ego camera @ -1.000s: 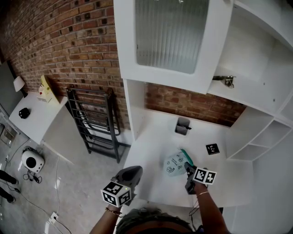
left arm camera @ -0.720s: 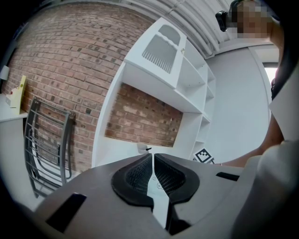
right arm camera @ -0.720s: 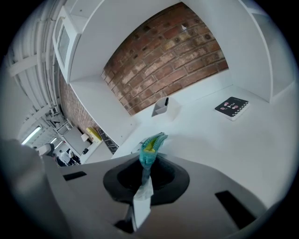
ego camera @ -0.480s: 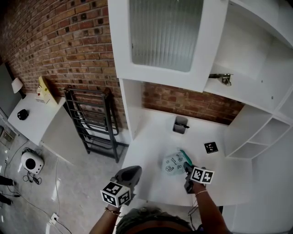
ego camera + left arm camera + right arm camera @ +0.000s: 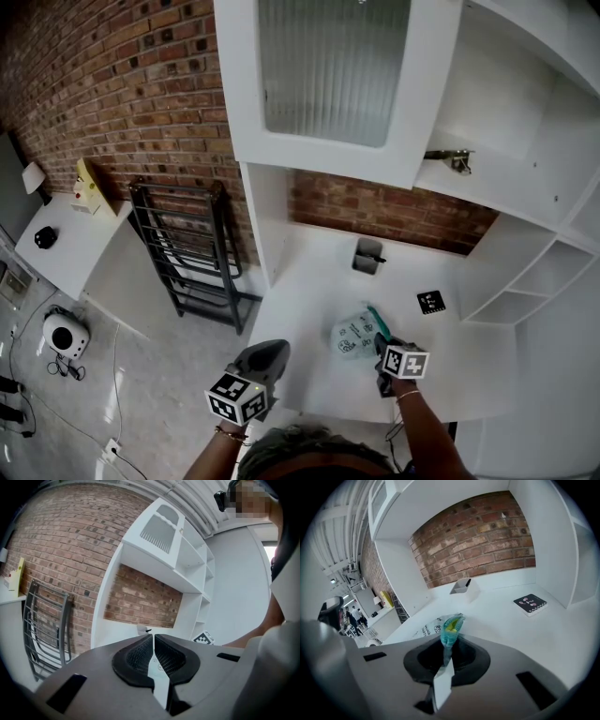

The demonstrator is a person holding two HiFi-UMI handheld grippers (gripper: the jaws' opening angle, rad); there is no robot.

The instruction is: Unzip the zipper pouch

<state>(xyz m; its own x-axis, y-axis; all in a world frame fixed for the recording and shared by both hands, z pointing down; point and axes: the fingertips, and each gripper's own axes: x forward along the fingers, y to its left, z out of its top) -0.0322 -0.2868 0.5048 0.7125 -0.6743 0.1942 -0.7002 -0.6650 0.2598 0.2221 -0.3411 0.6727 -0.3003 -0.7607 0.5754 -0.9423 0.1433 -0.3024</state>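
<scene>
Right gripper (image 5: 449,642) jaws grasp the zipper pouch (image 5: 353,335) by its teal zipper edge (image 5: 453,624). The left gripper (image 5: 153,652), clenched empty left of the pouch, should anchor it first.

The zipper pouch (image 5: 354,334) looked like soft white printed cloth, perhaps thin plastic, with a woven teal zipper band (image 5: 452,626). The brick wall (image 5: 122,103) was rough and matt. The desk (image 5: 305,291) was smooth matt white, the rack (image 5: 187,246) dark metal, and the cabinet panel (image 5: 328,66) ribbed translucent glass. The left gripper (image 5: 153,644) was matt grey plastic, its pads (image 5: 139,657) black and finely textured.
</scene>
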